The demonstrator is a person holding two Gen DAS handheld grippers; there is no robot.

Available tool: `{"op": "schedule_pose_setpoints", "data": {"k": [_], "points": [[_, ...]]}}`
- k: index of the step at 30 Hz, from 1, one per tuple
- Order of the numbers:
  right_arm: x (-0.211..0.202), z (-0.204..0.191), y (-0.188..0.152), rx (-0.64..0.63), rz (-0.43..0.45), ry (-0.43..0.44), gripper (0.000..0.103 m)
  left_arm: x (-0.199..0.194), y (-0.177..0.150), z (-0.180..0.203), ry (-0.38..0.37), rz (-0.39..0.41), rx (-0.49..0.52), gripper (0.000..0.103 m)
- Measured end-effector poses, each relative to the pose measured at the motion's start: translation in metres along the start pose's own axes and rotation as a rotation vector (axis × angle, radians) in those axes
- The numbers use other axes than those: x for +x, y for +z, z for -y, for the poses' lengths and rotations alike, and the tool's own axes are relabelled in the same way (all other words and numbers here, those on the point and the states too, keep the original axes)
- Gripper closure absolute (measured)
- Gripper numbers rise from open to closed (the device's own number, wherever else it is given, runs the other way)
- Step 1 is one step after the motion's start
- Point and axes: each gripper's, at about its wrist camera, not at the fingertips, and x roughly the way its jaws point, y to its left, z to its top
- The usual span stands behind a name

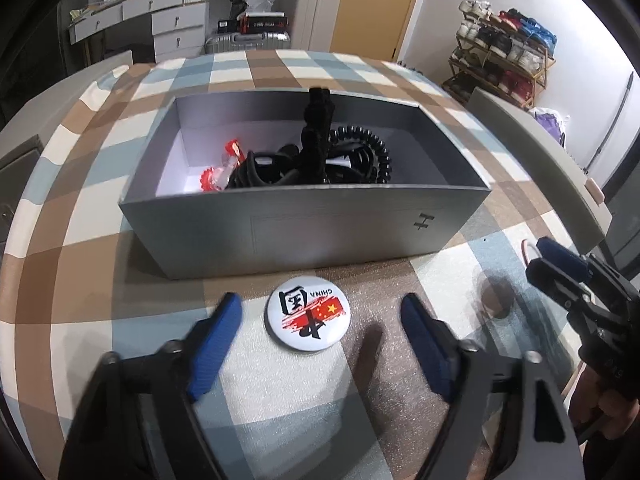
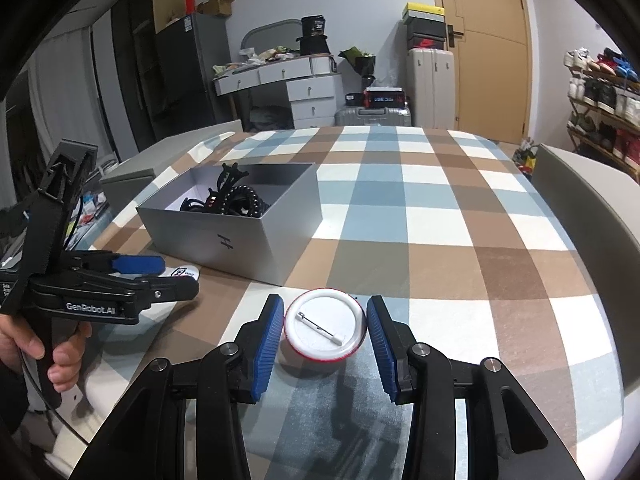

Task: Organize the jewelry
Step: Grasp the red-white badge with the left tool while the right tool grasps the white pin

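Note:
A grey open box [image 1: 304,236] stands on the checked tablecloth and holds black hair clips and a coiled hair tie [image 1: 360,152] plus a red and clear wrapped piece [image 1: 218,168]. A white round badge with a red flag print [image 1: 307,318] lies face up in front of the box, between the fingers of my open left gripper [image 1: 320,320]. A second round badge [image 2: 325,325] lies pin side up between the blue pads of my open right gripper [image 2: 325,330], not gripped. The box also shows in the right wrist view [image 2: 240,240]. The left gripper shows there too [image 2: 160,276].
The checked tablecloth [image 2: 440,216] covers the table. Grey chair backs stand at the right edge [image 2: 580,200] and the far left [image 2: 132,172]. The right gripper shows at the right in the left wrist view [image 1: 568,268]. A shoe rack [image 1: 504,52], drawers and suitcases stand behind.

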Motion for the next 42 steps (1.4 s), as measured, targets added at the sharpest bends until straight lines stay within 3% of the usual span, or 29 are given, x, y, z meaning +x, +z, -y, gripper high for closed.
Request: {"op": "schedule_pose_setpoints", "data": {"k": [5, 6, 8, 11, 19, 22, 24, 26, 31, 33, 42], "points": [[-0.004, 0.001, 0.0, 0.01, 0.016, 0.02, 0.061, -0.002, 0.001, 0.005, 0.03, -0.019, 0.027, 0.068], [-0.004, 0.0, 0.001, 0.008, 0.017, 0.023, 0.061, -0.003, 0.001, 0.005, 0.015, -0.016, 0.026, 0.079], [-0.006, -0.003, 0.001, -0.004, 0.021, 0.036, 0.061, -0.008, 0.001, 0.005, 0.021, 0.007, 0.025, 0.091], [-0.01, -0.007, 0.002, -0.017, 0.034, 0.046, 0.061, -0.012, 0.001, 0.007, 0.009, 0.018, 0.042, 0.096], [-0.012, -0.015, 0.005, -0.027, 0.039, 0.053, 0.061, -0.007, 0.001, 0.004, -0.05, -0.014, 0.015, 0.093], [-0.011, -0.017, 0.005, -0.033, 0.036, 0.052, 0.061, -0.001, -0.001, 0.008, -0.063, -0.045, 0.025, 0.078], [-0.011, -0.017, 0.005, -0.032, 0.034, 0.054, 0.061, -0.001, -0.001, 0.012, -0.068, -0.027, 0.033, 0.057], [-0.01, -0.017, 0.005, -0.032, 0.033, 0.051, 0.061, 0.001, -0.001, 0.016, -0.042, -0.022, 0.048, 0.049], [-0.01, -0.014, 0.005, -0.026, 0.033, 0.051, 0.061, 0.008, 0.001, 0.029, -0.002, -0.013, 0.139, 0.05], [-0.01, -0.013, 0.005, -0.021, 0.033, 0.054, 0.061, 0.009, 0.0, 0.037, 0.038, -0.007, 0.208, 0.065], [-0.014, -0.013, 0.006, -0.02, 0.051, 0.065, 0.061, -0.005, -0.006, 0.03, -0.008, 0.003, 0.204, 0.066]]}}
